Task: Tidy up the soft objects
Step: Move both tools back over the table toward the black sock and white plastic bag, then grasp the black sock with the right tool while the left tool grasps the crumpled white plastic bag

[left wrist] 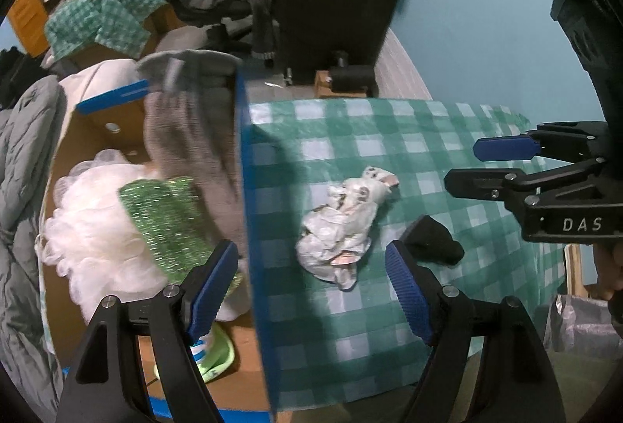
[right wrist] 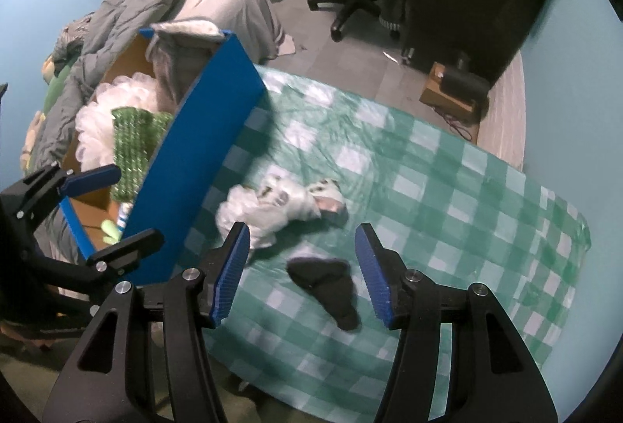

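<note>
Right gripper [right wrist: 303,273] over checked cloth [right wrist: 447,189], jaws apart.
A black sock [right wrist: 331,284] lay between its fingers; a white garment [right wrist: 272,210] lay beside the blue-edged box [right wrist: 194,166].

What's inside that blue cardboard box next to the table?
The box holds a white mesh pouf, a sparkly green cloth and a grey garment; whatever lies beneath them is hidden.

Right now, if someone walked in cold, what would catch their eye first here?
Probably the blue-sided cardboard box left of the green checked cloth, stuffed with a white mesh pouf, a glittery green piece and a grey towel. On the cloth lie a crumpled white garment and a black sock.
</note>
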A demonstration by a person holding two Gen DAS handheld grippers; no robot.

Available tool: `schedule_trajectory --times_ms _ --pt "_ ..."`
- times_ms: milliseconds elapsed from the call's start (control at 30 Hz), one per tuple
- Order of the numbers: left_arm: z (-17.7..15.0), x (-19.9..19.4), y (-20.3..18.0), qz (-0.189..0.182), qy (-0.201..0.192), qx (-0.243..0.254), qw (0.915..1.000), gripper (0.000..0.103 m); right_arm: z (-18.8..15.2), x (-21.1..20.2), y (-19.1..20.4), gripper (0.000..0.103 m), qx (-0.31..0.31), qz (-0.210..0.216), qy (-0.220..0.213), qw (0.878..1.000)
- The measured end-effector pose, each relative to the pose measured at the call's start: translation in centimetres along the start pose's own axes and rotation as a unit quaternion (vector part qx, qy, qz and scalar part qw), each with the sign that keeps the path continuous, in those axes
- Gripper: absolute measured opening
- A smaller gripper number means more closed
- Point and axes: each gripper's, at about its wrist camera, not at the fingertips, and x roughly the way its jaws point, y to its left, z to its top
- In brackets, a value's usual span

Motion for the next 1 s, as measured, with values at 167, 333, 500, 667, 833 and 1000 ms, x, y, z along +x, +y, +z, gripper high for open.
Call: schedule_trajectory --times_ms 167,333,500,667,833,1000 --pt "0.2 1.5 -1.7 -0.004 0.016 0.028 0.9995 0.079 -1.2 1.4 -1.3 0.057 0.013 0.009 0.017 1.0" --pt "-0.2 3.0 -2.7 -0.008 0.033 0.044 0.9985 0.079 -2.3 3.1 -1.9 0.057 0.015 0.015 0.033 0.999" --pt "-0.8 4.3 -2.9 -0.019 0.056 0.033 0.9977 0.079 -3.4 4.6 -2.1 0.057 0.015 0.021 0.049 0.998" --pt "-1.3 5.5 -2.9 -0.025 0.07 0.018 0.9971 0.08 -4.4 6.2 -2.2 0.057 0.017 0.031 0.067 0.997" --pt "-1.1 5.8 -3.9 -0.029 0.071 0.039 0.9962 0.082 -4.9 7.9 -2.4 0.057 0.013 0.026 0.081 0.996" --pt "-0.9 6.0 -4.3 -0.024 0.073 0.05 0.9958 0.082 -5.1 9.0 -2.7 0.057 0.009 0.025 0.083 0.996"
